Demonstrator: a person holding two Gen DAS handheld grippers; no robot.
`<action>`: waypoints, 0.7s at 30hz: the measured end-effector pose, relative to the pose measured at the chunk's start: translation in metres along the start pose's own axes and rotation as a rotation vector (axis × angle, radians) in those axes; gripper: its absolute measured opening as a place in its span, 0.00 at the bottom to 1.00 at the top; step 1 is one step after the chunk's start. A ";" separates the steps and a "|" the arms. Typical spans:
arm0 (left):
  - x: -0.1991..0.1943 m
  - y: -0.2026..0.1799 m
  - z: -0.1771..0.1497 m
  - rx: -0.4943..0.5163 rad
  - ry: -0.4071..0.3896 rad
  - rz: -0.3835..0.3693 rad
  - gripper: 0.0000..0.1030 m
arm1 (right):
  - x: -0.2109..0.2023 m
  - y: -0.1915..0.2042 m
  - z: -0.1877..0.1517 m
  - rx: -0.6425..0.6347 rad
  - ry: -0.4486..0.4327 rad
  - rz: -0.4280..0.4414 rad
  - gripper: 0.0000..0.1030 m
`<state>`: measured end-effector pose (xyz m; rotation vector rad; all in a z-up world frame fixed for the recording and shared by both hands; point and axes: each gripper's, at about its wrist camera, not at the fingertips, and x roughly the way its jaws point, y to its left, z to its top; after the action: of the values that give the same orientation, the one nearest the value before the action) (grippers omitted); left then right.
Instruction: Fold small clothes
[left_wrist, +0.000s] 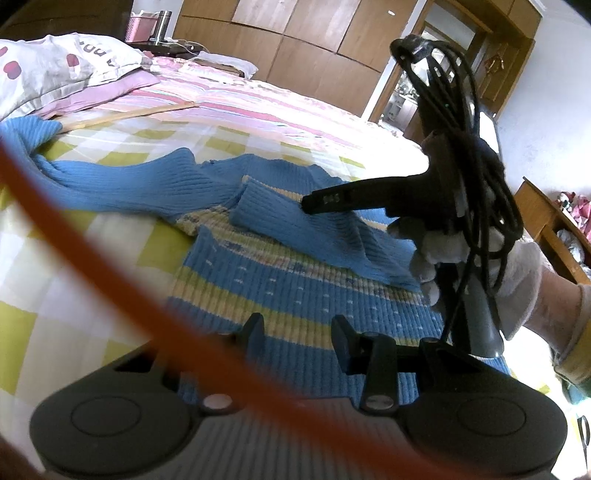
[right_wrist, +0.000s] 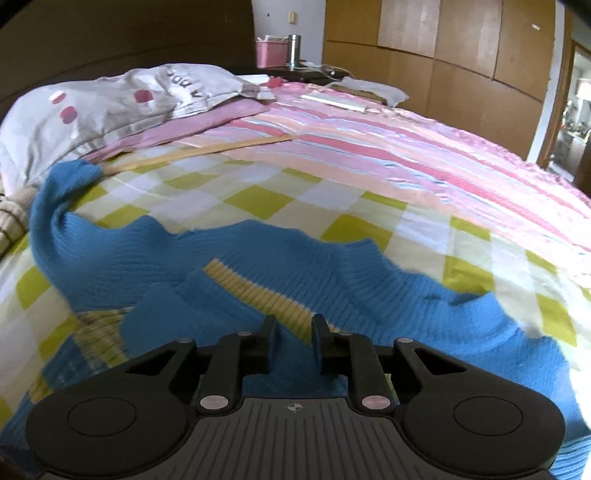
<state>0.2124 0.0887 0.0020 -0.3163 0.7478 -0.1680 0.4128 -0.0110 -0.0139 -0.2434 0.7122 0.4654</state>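
Observation:
A small blue ribbed sweater (left_wrist: 295, 266) with yellow and white stripes lies on the checked bedspread (left_wrist: 110, 240). One sleeve (left_wrist: 314, 229) is folded across its body; the other sleeve (left_wrist: 110, 184) stretches left toward the pillows. My left gripper (left_wrist: 299, 332) is open and empty, just above the striped lower body. My right gripper (left_wrist: 314, 203) shows in the left wrist view, its fingers over the folded sleeve. In the right wrist view the right gripper (right_wrist: 294, 334) is open and empty above the sweater (right_wrist: 258, 266), near a yellow band.
Pillows (right_wrist: 110, 107) lie at the bed's head. A thin wooden stick (right_wrist: 199, 151) lies across the bed. A pink striped quilt (right_wrist: 406, 155) covers the far side. An orange cable (left_wrist: 147, 295) crosses the left wrist view. Wooden wardrobes (right_wrist: 443, 55) stand behind.

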 end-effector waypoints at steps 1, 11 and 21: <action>0.000 0.000 0.000 0.000 -0.002 0.001 0.43 | -0.005 0.000 0.000 0.005 -0.012 0.002 0.19; -0.007 0.001 0.001 -0.004 -0.023 0.014 0.43 | -0.055 0.037 -0.024 -0.154 -0.038 0.266 0.21; -0.007 0.002 0.003 -0.012 -0.019 0.016 0.43 | -0.027 0.034 -0.014 -0.054 0.005 0.224 0.09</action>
<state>0.2094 0.0928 0.0073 -0.3231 0.7326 -0.1455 0.3700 0.0040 -0.0080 -0.2157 0.7360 0.6983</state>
